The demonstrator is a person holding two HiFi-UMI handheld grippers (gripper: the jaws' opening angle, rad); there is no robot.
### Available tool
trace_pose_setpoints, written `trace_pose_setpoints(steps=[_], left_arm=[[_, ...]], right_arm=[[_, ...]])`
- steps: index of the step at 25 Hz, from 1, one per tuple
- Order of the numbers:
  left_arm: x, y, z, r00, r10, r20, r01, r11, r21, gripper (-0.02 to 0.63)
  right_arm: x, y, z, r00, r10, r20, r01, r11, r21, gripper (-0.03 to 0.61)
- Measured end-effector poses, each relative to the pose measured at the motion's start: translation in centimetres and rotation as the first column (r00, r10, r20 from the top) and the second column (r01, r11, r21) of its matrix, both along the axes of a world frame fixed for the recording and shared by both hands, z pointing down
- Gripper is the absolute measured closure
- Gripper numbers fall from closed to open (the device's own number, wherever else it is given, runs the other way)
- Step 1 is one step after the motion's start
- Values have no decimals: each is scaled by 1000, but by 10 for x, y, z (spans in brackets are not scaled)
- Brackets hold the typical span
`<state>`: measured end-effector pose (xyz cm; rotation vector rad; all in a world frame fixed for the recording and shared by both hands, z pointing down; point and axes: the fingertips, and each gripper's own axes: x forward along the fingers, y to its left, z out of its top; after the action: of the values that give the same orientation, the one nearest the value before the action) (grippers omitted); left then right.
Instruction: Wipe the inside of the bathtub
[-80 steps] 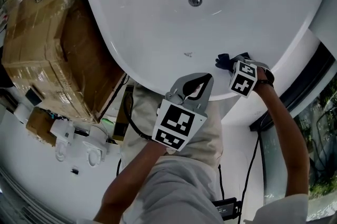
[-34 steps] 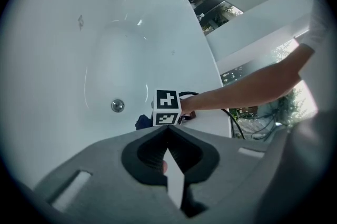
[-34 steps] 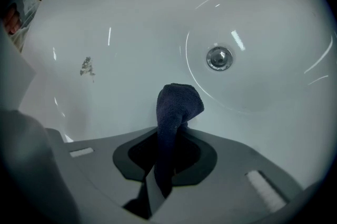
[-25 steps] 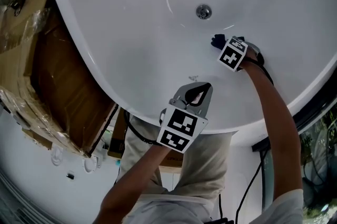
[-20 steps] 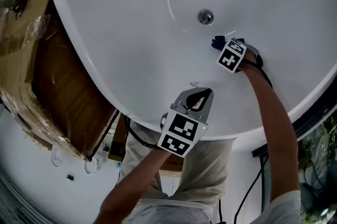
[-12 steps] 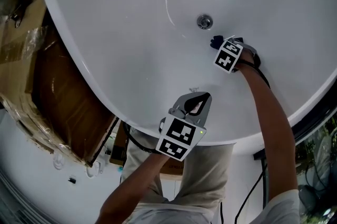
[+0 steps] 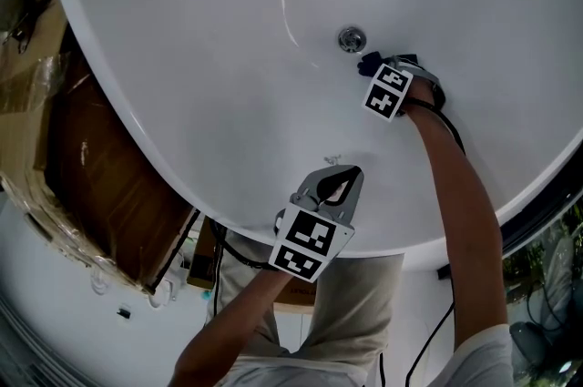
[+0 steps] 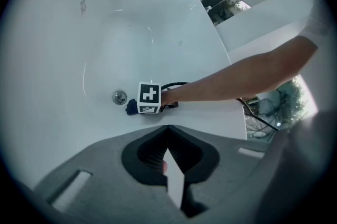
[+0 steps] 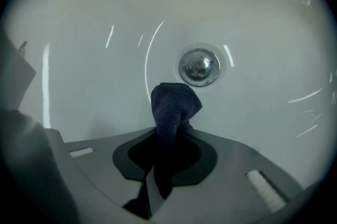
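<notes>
Right gripper view: bunched dark-blue cloth [image 9: 174, 107], pinched between jaws, near drain [image 9: 199, 66].

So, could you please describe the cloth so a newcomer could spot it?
Inside the white bathtub, find the round metal drain in its floor. Right beside it, a small dark blue cloth pokes out of the shut right tongs, the only dark, soft thing against the white.

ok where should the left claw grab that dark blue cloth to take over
Probably its loose bunched end: the dark blue terry cloth pokes out past the right claw, towards the round metal drain. Come from the drain side; the rest is pinched in the shut jaws.
</notes>
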<state>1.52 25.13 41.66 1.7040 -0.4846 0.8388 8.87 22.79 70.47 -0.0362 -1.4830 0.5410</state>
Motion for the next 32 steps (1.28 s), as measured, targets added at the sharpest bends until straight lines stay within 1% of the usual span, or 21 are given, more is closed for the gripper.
trace_pose_setpoints(steps=[4,6,8,10,14,20,22,26,32], left_arm=[[3,-2,-4,1000,-4,-4,4,1000,11,615],[3,-3,-9,1000,-5,-7,5,1000,17,615],[4,-3,-15,1000,-4,-9,4,1000,21,615],[6,-3,-22,1000,-3,-13,3,1000,29,615],[7,-15,-36,1000,-11,-18,12,998,60,615],[4,-22,-57,1000,3,-22,-1,996,86,615],[0,-26,-64,1000,-5,-22,7,995,95,615],[-5,-30,-78,1000,-5,-21,7,994,105,615],[-12,-36,-101,1000,-3,-20,5,993,116,615]], right_arm=[[-1,-14,-7,1000,17,8,-18,995,102,526],[-5,-19,-20,999,32,32,-36,991,127,526],[-8,-20,-36,997,36,63,-45,990,133,527],[-10,-19,-53,995,42,92,-53,991,124,527],[-10,-19,-84,987,74,144,-85,994,73,527],[-13,-14,-149,963,122,239,-127,992,6,528],[-17,-12,-170,957,108,270,-110,994,-6,528],[-18,3,-214,948,49,315,-42,999,-30,529],[-19,20,-274,929,9,369,10,999,-50,528]])
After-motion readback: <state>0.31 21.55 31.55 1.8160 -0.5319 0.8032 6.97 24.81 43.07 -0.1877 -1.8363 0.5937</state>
